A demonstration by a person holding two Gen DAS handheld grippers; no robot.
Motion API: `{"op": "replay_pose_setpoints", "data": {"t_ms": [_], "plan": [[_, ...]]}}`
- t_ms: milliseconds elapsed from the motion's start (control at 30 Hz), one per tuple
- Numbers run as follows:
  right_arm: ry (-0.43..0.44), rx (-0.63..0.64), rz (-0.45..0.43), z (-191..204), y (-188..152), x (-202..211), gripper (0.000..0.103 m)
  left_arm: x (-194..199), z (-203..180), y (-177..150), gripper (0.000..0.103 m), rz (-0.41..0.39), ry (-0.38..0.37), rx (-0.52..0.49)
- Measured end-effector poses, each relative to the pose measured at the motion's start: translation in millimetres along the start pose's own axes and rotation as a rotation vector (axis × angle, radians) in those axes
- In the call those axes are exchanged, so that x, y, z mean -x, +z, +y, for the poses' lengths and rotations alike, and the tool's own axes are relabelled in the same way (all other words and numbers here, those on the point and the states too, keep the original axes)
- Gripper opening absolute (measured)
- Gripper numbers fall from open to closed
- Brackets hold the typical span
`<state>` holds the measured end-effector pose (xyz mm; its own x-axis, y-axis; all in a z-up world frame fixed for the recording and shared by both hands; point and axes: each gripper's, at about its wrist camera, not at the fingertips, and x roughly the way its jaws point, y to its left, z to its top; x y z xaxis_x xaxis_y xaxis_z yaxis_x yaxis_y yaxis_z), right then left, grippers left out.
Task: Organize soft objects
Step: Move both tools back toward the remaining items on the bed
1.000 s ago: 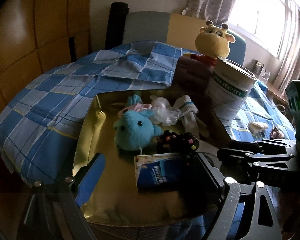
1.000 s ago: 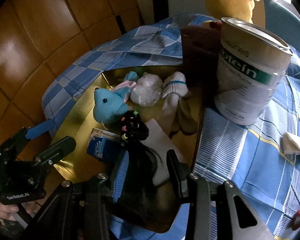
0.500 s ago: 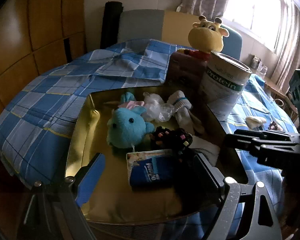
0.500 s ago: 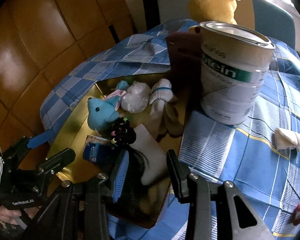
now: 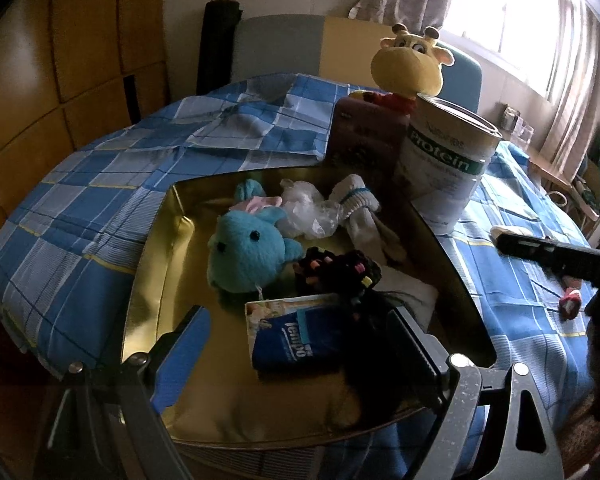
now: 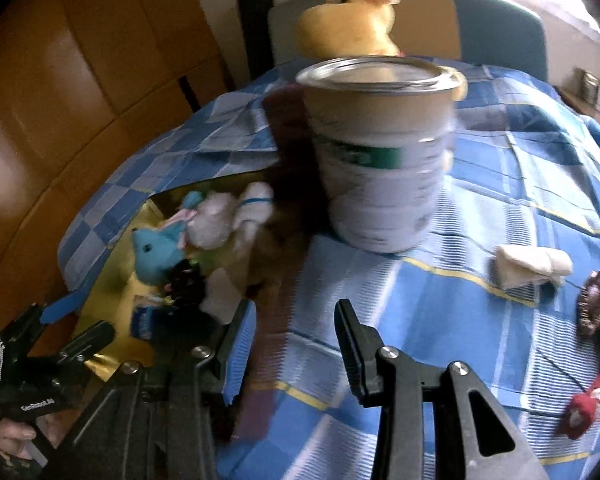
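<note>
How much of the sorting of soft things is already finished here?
Done: the blue plush toy, white sock and black hair tie with coloured beads lie in the gold tray. In hand: nothing; both jaws stand open and empty. Left: the folded white cloth and small red plush piece on the checked blue tablecloth.

Both wrist views near, sharing gold tray (image 5: 148, 264).
</note>
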<state>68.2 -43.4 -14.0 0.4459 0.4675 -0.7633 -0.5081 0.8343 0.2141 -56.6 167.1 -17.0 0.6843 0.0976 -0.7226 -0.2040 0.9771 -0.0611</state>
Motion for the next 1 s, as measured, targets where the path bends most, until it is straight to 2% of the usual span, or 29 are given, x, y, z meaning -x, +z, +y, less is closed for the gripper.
{"op": "replay_pose_setpoints", "data": {"t_ms": [200, 433, 533, 667, 767, 833, 900, 1000], "plan": [[-0.100, -0.065, -0.034, -45, 2, 19, 0.041, -2, -2, -1, 0.090, 0.008, -0.001, -0.004], [-0.275, -0.165, -0.072, -114, -4, 43, 0.041, -3, -7, -1, 0.091, 0.013, -0.001, -0.016], [-0.364, -0.246, -0.107, -151, -9, 54, 0.041, -4, -12, -1, 0.091, 0.015, -0.002, -0.028], [-0.469, -0.422, -0.160, -201, -23, 68, 0.041, -4, -18, 1, 0.091, 0.011, -0.003, -0.045], [-0.437, -0.610, -0.210, -232, -35, 83, 0.041, -3, -25, 2, 0.091, 0.005, -0.010, -0.056], [-0.441, -0.670, -0.218, -241, -41, 87, 0.041, -4, -29, 2, 0.091, 0.006, -0.016, -0.066], [-0.409, -0.729, -0.227, -248, -47, 89, 0.041, -5, -34, 3, 0.091, 0.007, -0.021, -0.076], [-0.399, -0.766, -0.232, -252, -50, 88, 0.041, -5, -41, 3, 0.091, 0.007, -0.032, -0.093]]}}
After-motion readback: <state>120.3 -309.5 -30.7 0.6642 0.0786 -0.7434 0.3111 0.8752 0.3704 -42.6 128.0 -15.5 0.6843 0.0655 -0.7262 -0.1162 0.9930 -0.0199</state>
